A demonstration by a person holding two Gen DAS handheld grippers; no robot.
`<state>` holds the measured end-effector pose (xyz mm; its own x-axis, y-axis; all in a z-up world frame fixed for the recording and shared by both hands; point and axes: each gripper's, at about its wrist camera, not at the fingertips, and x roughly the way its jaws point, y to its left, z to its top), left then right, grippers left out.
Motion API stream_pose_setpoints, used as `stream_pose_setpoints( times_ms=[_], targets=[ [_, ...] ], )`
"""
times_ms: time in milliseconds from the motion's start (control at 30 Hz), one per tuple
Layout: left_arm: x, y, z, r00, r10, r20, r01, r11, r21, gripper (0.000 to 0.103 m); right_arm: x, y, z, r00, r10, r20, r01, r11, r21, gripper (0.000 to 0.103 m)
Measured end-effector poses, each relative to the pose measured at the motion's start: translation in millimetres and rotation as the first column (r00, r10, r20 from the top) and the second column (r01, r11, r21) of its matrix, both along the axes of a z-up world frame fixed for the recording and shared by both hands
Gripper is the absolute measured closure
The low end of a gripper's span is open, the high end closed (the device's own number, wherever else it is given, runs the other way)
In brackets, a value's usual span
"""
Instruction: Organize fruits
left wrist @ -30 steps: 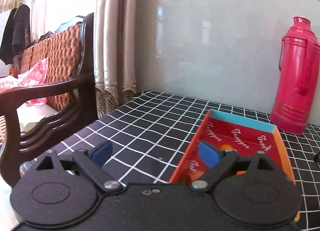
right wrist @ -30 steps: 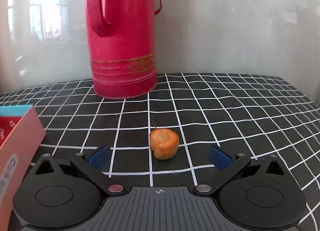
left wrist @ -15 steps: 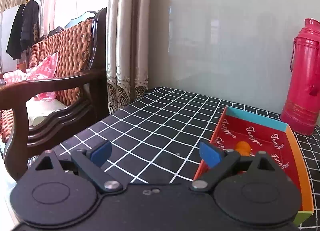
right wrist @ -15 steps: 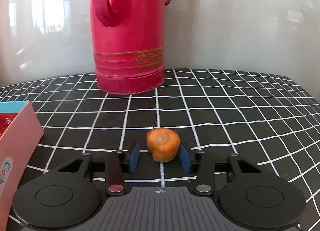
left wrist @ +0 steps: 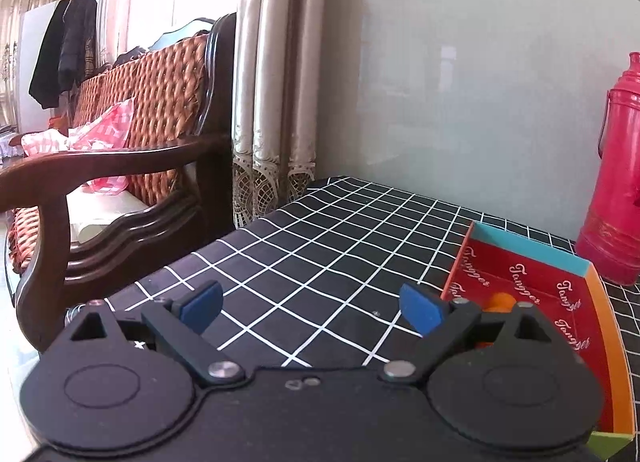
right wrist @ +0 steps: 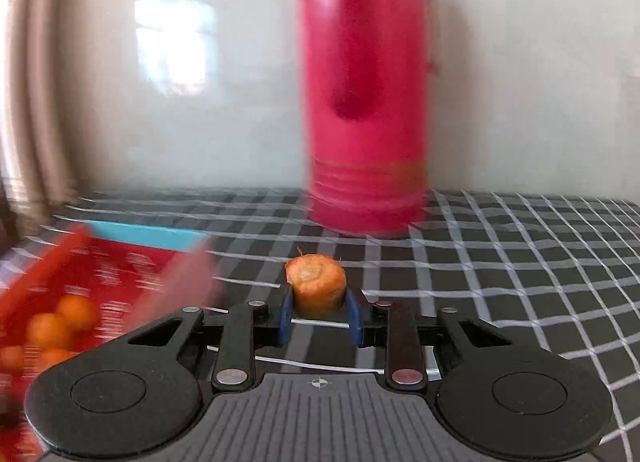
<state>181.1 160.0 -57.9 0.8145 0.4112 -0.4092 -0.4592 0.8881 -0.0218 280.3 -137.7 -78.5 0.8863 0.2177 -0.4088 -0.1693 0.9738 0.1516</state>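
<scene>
One stubby orange carrot chunk (right wrist: 318, 286), pale at its cut top, sits pinched in the just-closed right claw (right wrist: 318, 312), while the left claw (left wrist: 310, 308) gapes empty.

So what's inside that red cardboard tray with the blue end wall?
The red cardboard tray holds several small round orange pieces, blurred in the right wrist view. The left wrist view shows one; the left gripper hides the rest, so no exact count.
</scene>
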Motion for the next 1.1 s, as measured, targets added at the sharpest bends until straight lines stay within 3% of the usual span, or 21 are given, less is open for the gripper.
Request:
stream_pose_setpoints(
  times_ms=[133, 267, 633, 667, 733, 800, 867, 933, 1100],
  targets=[
    [-0.1, -1.3, -0.6, 1.000, -0.001, -0.005, 0.001, 1.000, 0.013, 0.013, -22.4, 25.8, 13.1, 0.986, 0.162, 0.041, -0.164, 0.986, 0.045, 0.074],
    [-1.5, 1.5, -1.1, 1.000, 0.005, -0.007, -0.005, 1.000, 0.012, 0.013, -35.9, 49.3, 13.3, 0.954, 0.297, 0.025, -0.298, 0.952, 0.072, 0.074],
    [-6.7, 11.0, -1.8, 0.999, 0.032, -0.012, -0.032, 0.999, 0.021, 0.011, -57.2, 94.9, 2.1, 0.880, 0.475, -0.028, -0.474, 0.880, 0.021, 0.071],
    [-6.8, 11.8, -1.6, 0.999, 0.033, -0.010, -0.033, 0.999, 0.017, 0.011, -58.9, 95.7, 2.1, 0.884, 0.467, -0.023, -0.467, 0.884, 0.007, 0.067],
    [-6.2, 12.1, -0.5, 1.000, 0.025, -0.005, -0.025, 1.000, 0.011, 0.011, -62.8, 91.6, 6.0, 0.900, 0.436, -0.002, -0.436, 0.900, 0.002, 0.036],
    [-6.0, 9.4, 1.9, 1.000, 0.003, -0.001, -0.003, 1.000, 0.012, 0.011, -68.7, 84.5, 13.0, 0.920, 0.391, 0.021, -0.392, 0.920, 0.001, 0.025],
    [-9.9, 3.5, 8.4, 0.999, -0.032, -0.007, 0.032, 0.999, 0.010, 0.011, -75.9, 74.2, 22.4, 0.939, 0.342, 0.024, -0.342, 0.939, 0.011, 0.022],
    [-24.6, -4.2, 16.2, 0.998, -0.065, 0.008, 0.065, 0.998, -0.008, 0.011, -86.5, 59.9, 31.8, 0.964, 0.265, -0.003, -0.265, 0.964, 0.026, 0.004],
    [-77.6, -30.1, 39.8, 0.987, -0.157, 0.024, 0.158, 0.987, -0.022, 0.006, -134.0, 21.1, 55.0, 0.992, 0.108, -0.067, -0.106, 0.994, 0.036, 0.000]
  ],
)
